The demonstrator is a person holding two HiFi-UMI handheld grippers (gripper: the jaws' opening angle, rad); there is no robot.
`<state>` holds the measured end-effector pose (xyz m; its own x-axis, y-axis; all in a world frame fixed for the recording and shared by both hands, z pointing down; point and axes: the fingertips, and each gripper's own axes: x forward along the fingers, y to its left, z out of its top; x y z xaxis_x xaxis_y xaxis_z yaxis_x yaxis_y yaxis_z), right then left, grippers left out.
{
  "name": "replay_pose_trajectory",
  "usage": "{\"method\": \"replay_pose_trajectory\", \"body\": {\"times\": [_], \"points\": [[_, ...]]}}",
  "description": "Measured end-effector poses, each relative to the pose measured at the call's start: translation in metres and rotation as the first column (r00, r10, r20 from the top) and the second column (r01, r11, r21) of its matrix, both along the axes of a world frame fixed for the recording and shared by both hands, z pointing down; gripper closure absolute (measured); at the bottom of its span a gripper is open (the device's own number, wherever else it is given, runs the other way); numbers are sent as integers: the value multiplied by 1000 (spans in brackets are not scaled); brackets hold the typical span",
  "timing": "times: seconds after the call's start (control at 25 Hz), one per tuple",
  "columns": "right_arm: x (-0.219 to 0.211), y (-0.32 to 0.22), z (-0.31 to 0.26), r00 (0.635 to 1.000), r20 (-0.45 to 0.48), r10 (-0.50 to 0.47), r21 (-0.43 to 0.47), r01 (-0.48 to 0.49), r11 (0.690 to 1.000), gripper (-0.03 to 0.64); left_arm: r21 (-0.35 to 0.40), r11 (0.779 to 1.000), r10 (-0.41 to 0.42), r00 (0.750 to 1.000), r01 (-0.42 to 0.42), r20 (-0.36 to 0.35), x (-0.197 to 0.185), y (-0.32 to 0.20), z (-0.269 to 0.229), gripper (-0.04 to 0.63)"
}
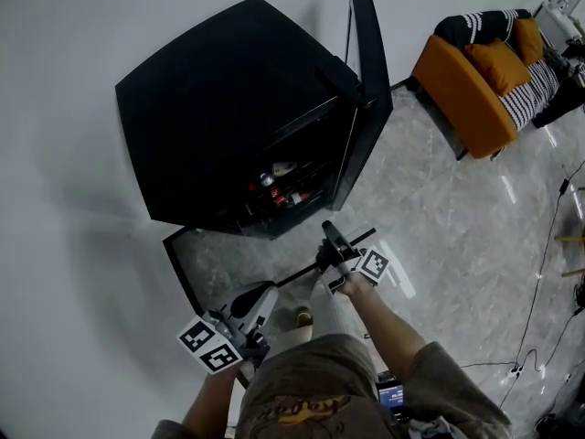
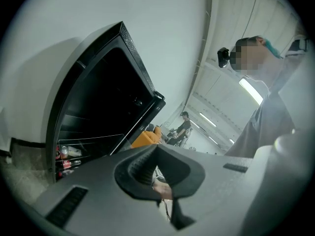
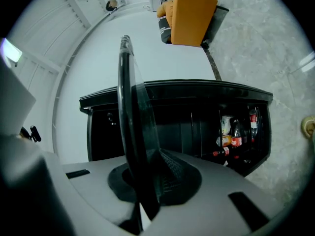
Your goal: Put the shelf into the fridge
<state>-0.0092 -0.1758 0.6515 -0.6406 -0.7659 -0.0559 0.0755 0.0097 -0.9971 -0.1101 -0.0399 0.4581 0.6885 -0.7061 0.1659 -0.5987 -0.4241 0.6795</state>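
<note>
The black fridge (image 1: 219, 108) stands against the white wall with its door (image 1: 367, 71) swung open. Bottles and cans (image 1: 279, 186) sit low inside it. The shelf (image 1: 297, 273), a glass pane in a thin black frame, hangs just in front of the opening above the floor. My right gripper (image 1: 331, 243) is shut on its near rim. In the right gripper view the shelf's rim (image 3: 129, 122) runs up between the jaws of my right gripper (image 3: 147, 181), with the fridge (image 3: 197, 90) behind. My left gripper (image 1: 256, 298) hangs beside the shelf's near edge. My left gripper (image 2: 155, 173) is shut with nothing seen in it.
An orange sofa (image 1: 471, 76) with striped cushions stands at the back right. Cables (image 1: 548, 273) trail over the marble floor at the right. A shoe (image 1: 303, 317) shows below the shelf. Another person (image 2: 184, 127) is far back in the room.
</note>
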Motion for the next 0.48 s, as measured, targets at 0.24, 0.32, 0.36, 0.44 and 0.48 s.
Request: {"method": "replay_pose_trajectory", "body": {"times": [0.24,0.32,0.36,0.44,0.48], "points": [[-9,-11,20,1000,14,2,-41,-2,999,588,-15,1000,-19,1000,19,-7,0,0,4,592],[-12,-15,26,1000,16,-2,-50,3,999,588,-21,999,-28,1000,28,-14,0,-1,5,592],[-13,-18,29,1000,12,-5,-52,6,999,588,-24,999,-33,999,33,-15,0,-1,6,592],[-16,-23,36,1000,3,-10,-57,11,998,588,-27,999,-40,999,40,-12,0,-2,6,592],[-17,-26,40,1000,0,-13,-61,13,998,588,-30,999,-43,999,43,-9,1,-1,7,592]]}}
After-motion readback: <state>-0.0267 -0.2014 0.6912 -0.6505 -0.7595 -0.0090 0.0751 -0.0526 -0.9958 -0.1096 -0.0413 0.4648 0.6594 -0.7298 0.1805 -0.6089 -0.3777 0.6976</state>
